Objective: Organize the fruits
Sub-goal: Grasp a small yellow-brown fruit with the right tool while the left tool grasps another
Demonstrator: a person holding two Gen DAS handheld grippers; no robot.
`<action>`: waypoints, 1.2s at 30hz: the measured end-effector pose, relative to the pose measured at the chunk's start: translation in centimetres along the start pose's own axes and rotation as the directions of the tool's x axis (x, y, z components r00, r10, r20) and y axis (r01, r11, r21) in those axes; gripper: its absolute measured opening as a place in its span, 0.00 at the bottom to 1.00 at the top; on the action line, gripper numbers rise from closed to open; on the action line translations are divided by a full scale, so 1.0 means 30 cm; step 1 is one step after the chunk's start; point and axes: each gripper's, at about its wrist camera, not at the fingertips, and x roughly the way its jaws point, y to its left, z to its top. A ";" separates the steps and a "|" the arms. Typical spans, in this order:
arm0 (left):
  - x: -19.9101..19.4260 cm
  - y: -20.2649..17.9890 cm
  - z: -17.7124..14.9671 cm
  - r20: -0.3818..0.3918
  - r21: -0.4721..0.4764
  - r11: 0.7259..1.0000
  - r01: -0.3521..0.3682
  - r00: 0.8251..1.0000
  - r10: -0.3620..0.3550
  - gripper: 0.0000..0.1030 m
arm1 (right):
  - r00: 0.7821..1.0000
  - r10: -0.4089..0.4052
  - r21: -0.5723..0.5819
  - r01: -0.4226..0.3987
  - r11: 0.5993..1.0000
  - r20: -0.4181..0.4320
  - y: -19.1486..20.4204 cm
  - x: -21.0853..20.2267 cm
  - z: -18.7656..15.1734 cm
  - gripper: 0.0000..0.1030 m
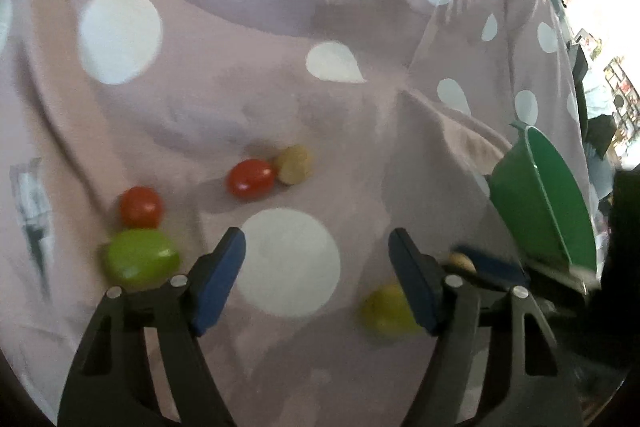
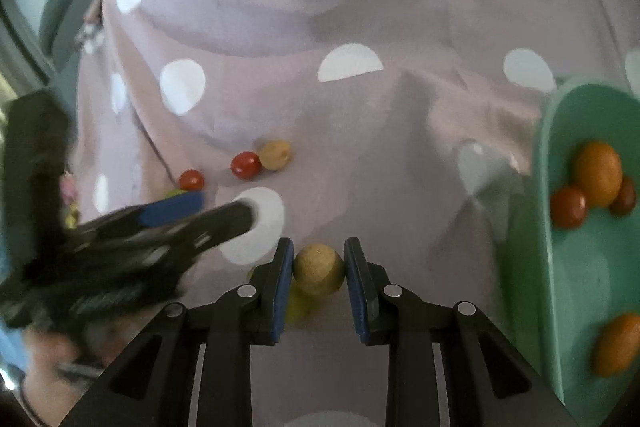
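My right gripper is shut on a tan round fruit, held just above the pink dotted cloth; a yellow-green fruit lies under it. A green bowl on the right holds several orange and red fruits. My left gripper is open and empty over a white dot of the cloth. In the left wrist view two red fruits, a tan fruit, a green fruit and a yellow-green fruit lie on the cloth, with the bowl at right.
The pink cloth with white dots is wrinkled, with a raised fold toward the bowl. The left gripper shows as a blurred dark shape in the right wrist view. Room furniture lies beyond the cloth's edge.
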 end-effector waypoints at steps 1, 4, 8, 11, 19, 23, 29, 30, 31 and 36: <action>0.023 -0.002 0.009 -0.013 -0.006 1.000 -0.004 1.000 0.004 0.68 | 1.000 0.023 0.010 -0.023 1.000 -0.002 0.002 0.003 0.003 0.27; 0.061 0.004 0.037 -0.015 -0.016 0.999 -0.034 0.999 0.034 0.67 | 1.000 0.030 -0.011 -0.030 0.999 0.001 0.002 0.000 -0.007 0.27; 0.090 0.021 0.067 0.010 -0.028 0.997 -0.070 0.997 0.071 0.67 | 0.998 0.063 -0.007 -0.063 0.998 0.011 0.001 -0.004 -0.012 0.27; 0.104 0.019 0.096 0.020 -0.012 0.994 -0.105 0.994 0.105 0.66 | 0.997 0.077 -0.011 -0.077 0.997 0.028 -0.003 -0.013 -0.021 0.27; 0.139 -0.007 0.122 0.058 0.085 0.966 -0.245 0.969 0.241 0.49 | 0.994 0.099 -0.007 -0.099 0.995 0.041 -0.019 -0.021 -0.034 0.27; 0.130 -0.005 0.119 0.071 0.092 0.965 -0.245 0.968 0.239 0.46 | 0.995 0.092 -0.011 -0.092 0.996 0.047 -0.013 -0.020 -0.034 0.27; 0.075 0.027 0.113 0.053 0.040 0.981 -0.189 0.981 0.187 0.42 | 0.995 0.089 -0.010 -0.088 0.996 0.052 -0.011 -0.019 -0.035 0.27; 0.058 0.030 0.105 0.054 0.034 0.983 -0.182 0.982 0.180 0.35 | 0.995 0.088 -0.009 -0.087 0.996 0.054 -0.010 -0.021 -0.036 0.27; 0.033 0.034 0.096 0.052 0.024 0.987 -0.160 0.986 0.158 0.27 | 0.995 0.087 -0.008 -0.087 0.996 0.056 -0.007 -0.023 -0.036 0.27; -0.046 0.036 0.019 0.044 0.005 0.992 -0.124 0.991 0.124 0.23 | 0.994 0.089 -0.011 -0.089 0.996 0.060 -0.002 -0.035 -0.056 0.27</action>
